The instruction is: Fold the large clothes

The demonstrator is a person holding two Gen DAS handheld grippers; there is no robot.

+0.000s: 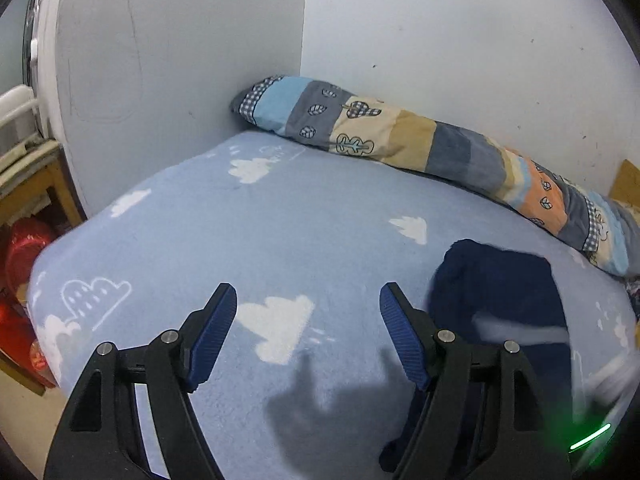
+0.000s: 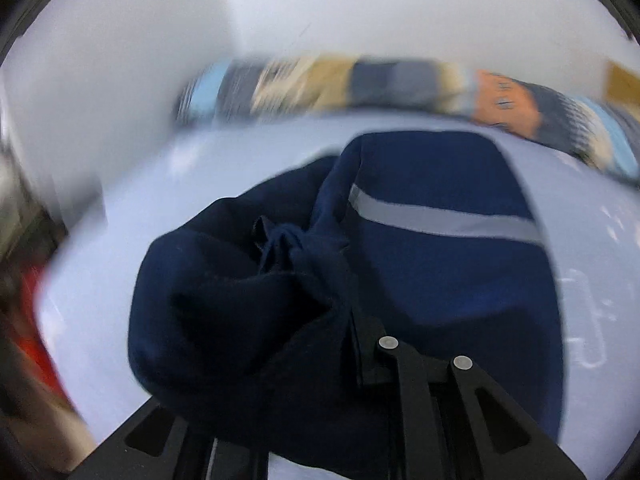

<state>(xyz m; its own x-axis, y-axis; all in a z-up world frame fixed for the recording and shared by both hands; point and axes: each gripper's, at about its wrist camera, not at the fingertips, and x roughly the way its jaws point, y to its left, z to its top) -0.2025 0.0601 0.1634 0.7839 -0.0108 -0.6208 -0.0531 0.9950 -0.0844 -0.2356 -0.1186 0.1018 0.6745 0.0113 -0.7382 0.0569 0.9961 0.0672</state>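
Note:
A navy blue garment (image 1: 500, 292) with a grey stripe (image 2: 440, 218) lies on the light blue cloud-print bed cover (image 1: 280, 232), at the right in the left wrist view. My left gripper (image 1: 308, 320) is open and empty, above bare bed cover to the left of the garment. My right gripper (image 2: 320, 320) is shut on a bunched fold of the navy garment (image 2: 248, 300), which drapes over its fingers and hides them. The right wrist view is motion-blurred.
A long patchwork bolster (image 1: 420, 140) lies along the white wall (image 1: 440, 32) at the back of the bed. The bed's left edge drops to a wooden shelf (image 1: 44, 188) and red items (image 1: 20, 264).

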